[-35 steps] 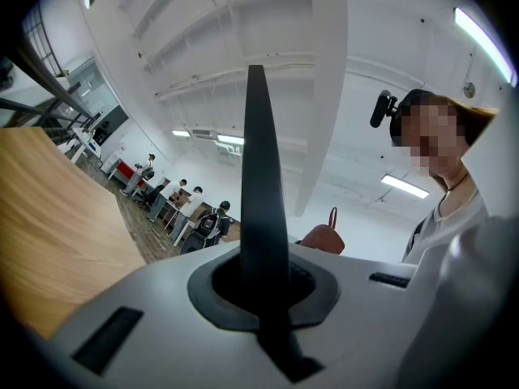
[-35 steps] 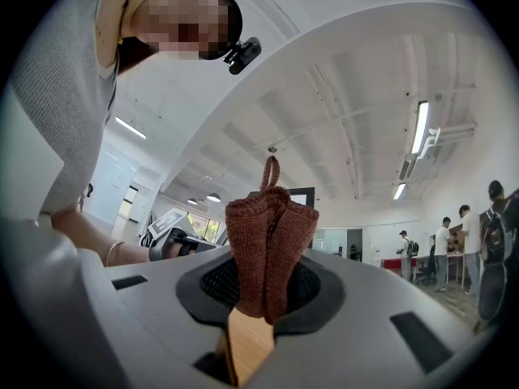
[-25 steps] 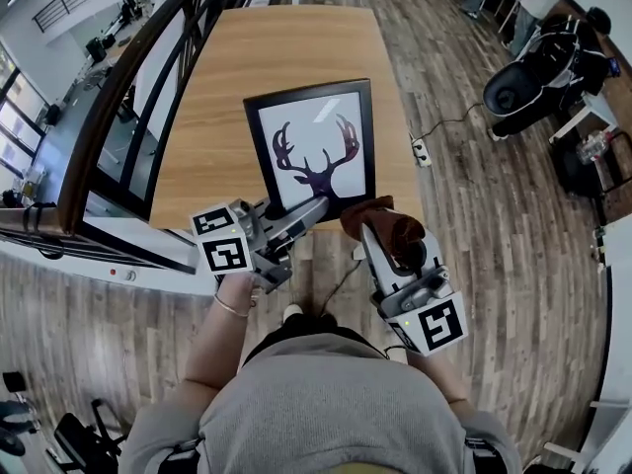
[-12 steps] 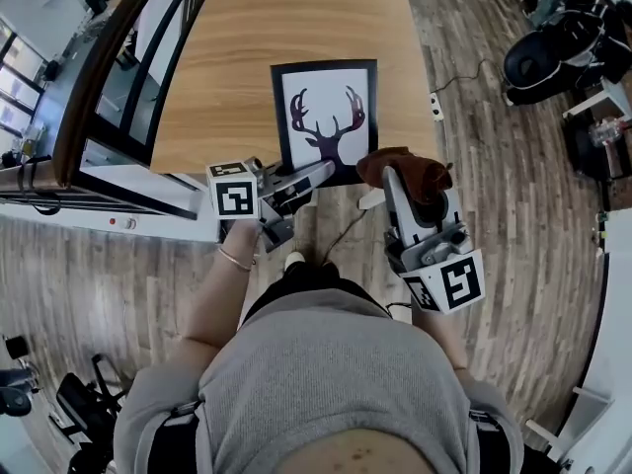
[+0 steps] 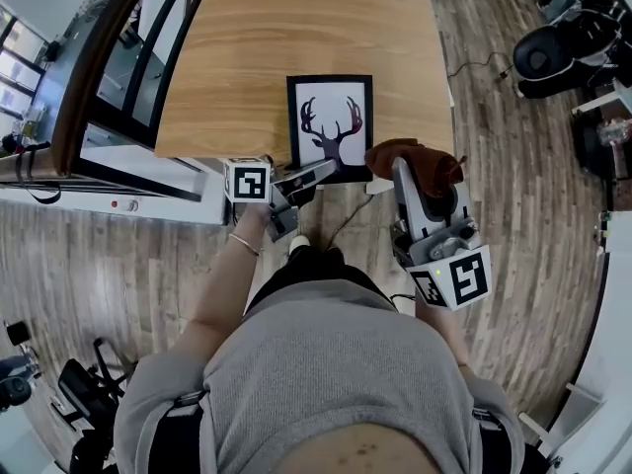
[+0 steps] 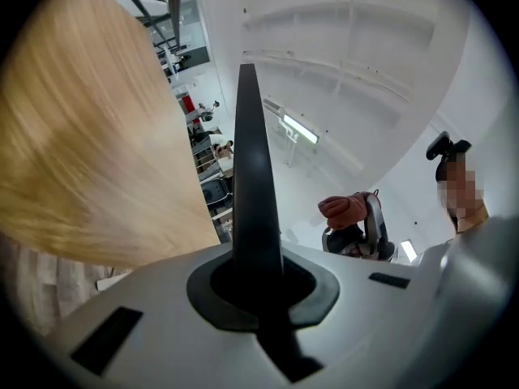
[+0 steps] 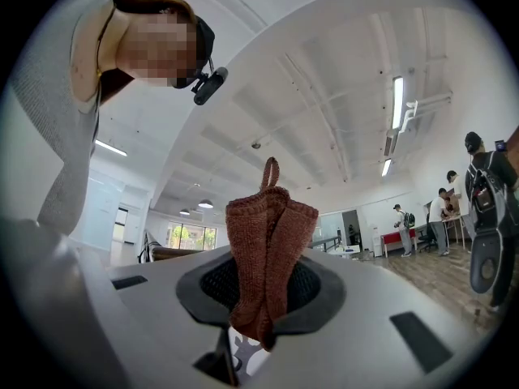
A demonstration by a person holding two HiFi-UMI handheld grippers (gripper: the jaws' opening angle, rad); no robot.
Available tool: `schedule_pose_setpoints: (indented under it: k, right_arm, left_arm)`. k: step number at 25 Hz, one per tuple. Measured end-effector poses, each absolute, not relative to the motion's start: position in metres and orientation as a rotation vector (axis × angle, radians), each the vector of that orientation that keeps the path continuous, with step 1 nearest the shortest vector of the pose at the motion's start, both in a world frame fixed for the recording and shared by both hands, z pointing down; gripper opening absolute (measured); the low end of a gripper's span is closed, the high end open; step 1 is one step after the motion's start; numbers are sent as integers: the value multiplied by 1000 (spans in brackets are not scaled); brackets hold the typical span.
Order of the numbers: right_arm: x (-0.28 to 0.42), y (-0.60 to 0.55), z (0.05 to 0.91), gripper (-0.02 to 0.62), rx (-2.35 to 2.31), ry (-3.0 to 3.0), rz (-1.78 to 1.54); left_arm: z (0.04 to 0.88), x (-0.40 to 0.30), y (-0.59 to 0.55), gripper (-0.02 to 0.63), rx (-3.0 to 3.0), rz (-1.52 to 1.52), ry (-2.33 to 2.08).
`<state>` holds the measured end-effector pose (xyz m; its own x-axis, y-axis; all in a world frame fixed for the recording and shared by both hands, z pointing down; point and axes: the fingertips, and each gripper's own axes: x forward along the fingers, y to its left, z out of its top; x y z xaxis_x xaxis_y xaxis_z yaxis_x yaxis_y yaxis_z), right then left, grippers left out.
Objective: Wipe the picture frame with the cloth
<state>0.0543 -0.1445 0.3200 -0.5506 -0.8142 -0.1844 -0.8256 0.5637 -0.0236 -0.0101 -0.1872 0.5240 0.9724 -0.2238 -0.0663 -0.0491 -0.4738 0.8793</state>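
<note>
Lowering is the change: compared with the earlier head view, your left hand-held gripper (image 5: pixel 318 172) is sitting lower, and the picture frame (image 5: pixel 331 118) it is carrying is looking smaller and closer to the table (image 5: pixel 247 47), at its near edge. Its jaws are pinching the frame's bottom-left border tight; in the left gripper view that black border is running up out of the closed jaws edge-on. You are gripping it there, I judge, so the glass is staying free for wiping. Whether the frame is already resting flat I cannot tell; its lower edge is reaching past the table's edge toward you. Your right hand-held gripper (image 5: pixel 405 169) is clamping the brown cloth (image 5: pixel 423 158), with a bunched fold sticking out ahead of the jaws as a wiping pad. The cloth is hanging just beside the frame's bottom-right corner, not yet on it. With 1 gripper steadying and 1 carrying the cloth, the wiping is not yet starting.
</note>
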Motion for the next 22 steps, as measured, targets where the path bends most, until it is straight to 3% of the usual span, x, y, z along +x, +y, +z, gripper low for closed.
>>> schedule_pose_setpoints:
  k: [11,22]
  right_arm:
    - [52,-167,342,95,-1465,2625,37]
    - [54,-169,350,95,-1511,2615,-2]
  left_arm:
    - [600,-20,-207,19,1824,-193,-160]
    - [620,-11,-211,20,1707,-259,-52]
